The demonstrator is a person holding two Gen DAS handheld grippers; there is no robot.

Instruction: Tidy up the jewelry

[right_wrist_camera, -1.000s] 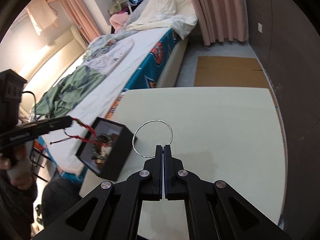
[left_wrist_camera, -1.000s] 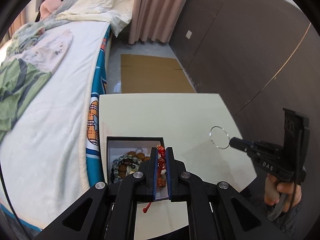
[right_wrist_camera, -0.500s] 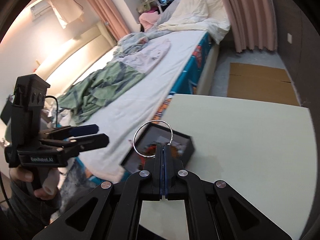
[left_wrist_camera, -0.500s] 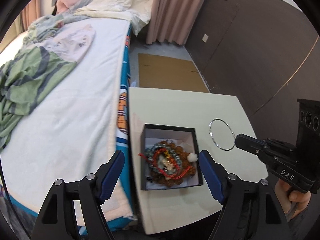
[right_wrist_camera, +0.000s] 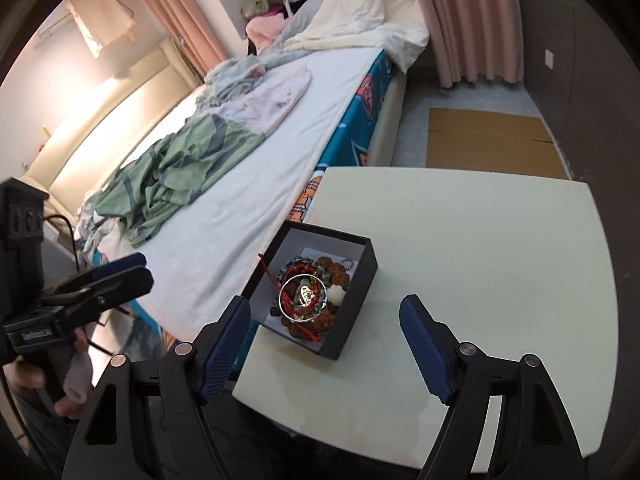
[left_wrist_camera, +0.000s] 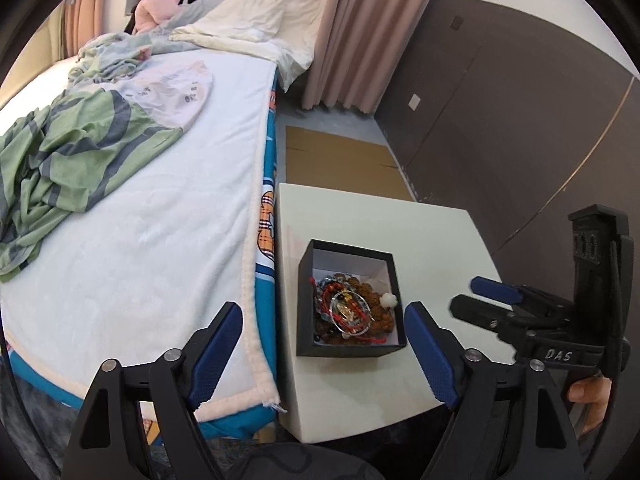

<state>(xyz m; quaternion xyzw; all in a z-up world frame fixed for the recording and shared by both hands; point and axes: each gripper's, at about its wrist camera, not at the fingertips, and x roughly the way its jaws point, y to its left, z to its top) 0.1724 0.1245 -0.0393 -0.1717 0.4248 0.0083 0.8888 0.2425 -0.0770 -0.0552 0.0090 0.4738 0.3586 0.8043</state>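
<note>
**Both bracelets released into the box**

Now that both grippers stand empty, the bed [left_wrist_camera: 168, 216] fills the side beyond the left gripper [left_wrist_camera: 324, 344], whose jaws have just been opening and are spread wide with nothing between them. Ahead of both grippers lies the white counter [right_wrist_camera: 480, 240], bare apart from the black box [right_wrist_camera: 362, 292] near its bed-side edge. The right gripper [right_wrist_camera: 324, 336] has also just been opening; its jaws gape with nothing pinched, whereas half a second ago they were closed on the silver bangle [right_wrist_camera: 300, 298]. That bangle now rests inside the box, just below and ahead of the right gripper, on top of the beaded bracelets [left_wrist_camera: 360, 300]. The red cord bracelet [left_wrist_camera: 340, 312], clamped in the left gripper a second ago, lies in the same heap. Judging by the bare counter, nothing loose seems left to collect, so the sorting looks essentially finished.
</note>
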